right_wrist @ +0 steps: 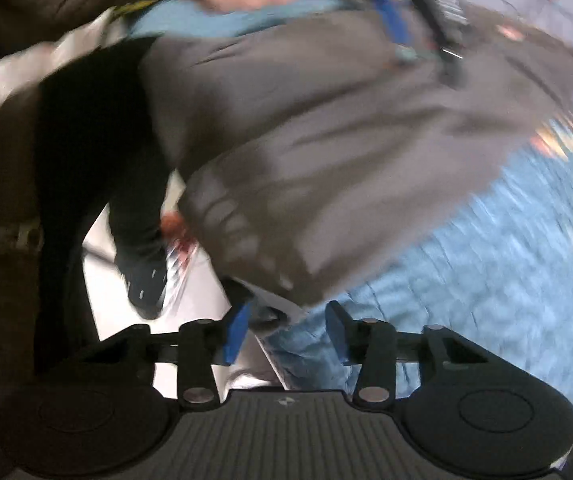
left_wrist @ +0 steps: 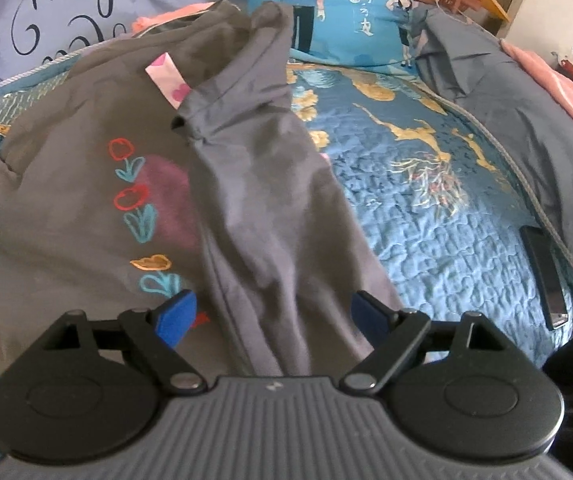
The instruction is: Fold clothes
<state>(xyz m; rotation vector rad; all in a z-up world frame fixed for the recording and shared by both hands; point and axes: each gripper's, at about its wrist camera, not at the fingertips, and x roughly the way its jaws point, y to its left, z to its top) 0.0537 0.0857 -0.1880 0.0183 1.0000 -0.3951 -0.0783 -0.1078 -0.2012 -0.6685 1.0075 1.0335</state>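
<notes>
Bedroom scene: a bed w/ a blue quilted bedspread (left_wrist: pixel 426 216), gold embroidery on it, cartoon-print pillow (left_wrist: pixel 334 8) at the head, lilac pillow w/ script top left, grey-blue sheet (left_wrist: pixel 498 80) bunched along the right edge, dark phone-like slab (left_wrist: pixel 544 276) beside it.

Task's thing: grey T-shirt (left_wrist: pixel 86 184) w/ a column of tulip embroidery, spread on the bedspread, left of centre. One side panel w/ sleeve (left_wrist: pixel 254 184) is already turned over onto the body, lying as a long wrinkled strip down the middle. Small pink printed tag shows near the collar.

Left hand-held gripper (left_wrist: pixel 270 316) hovers over the near end of that folded strip, jaws wide apart, nothing between the pads; cloth lies under them, not pinched.

Right hand-held gripper (right_wrist: pixel 286 334), seen in a v. blurred right wrist view, sits at the bed's near edge just below the shirt hem (right_wrist: pixel 294 248); jaws partly apart, no cloth between them as far as blur lets me tell. Person's dark trouser leg and shoe visible at left, floor below.

Step, my reading: first lengthwise fold is laid, approx. a third done. Next move prob. needs both grippers to pinch hem corners, or the opposite side, cleanly through all layers so the strip doesn't slip open.
</notes>
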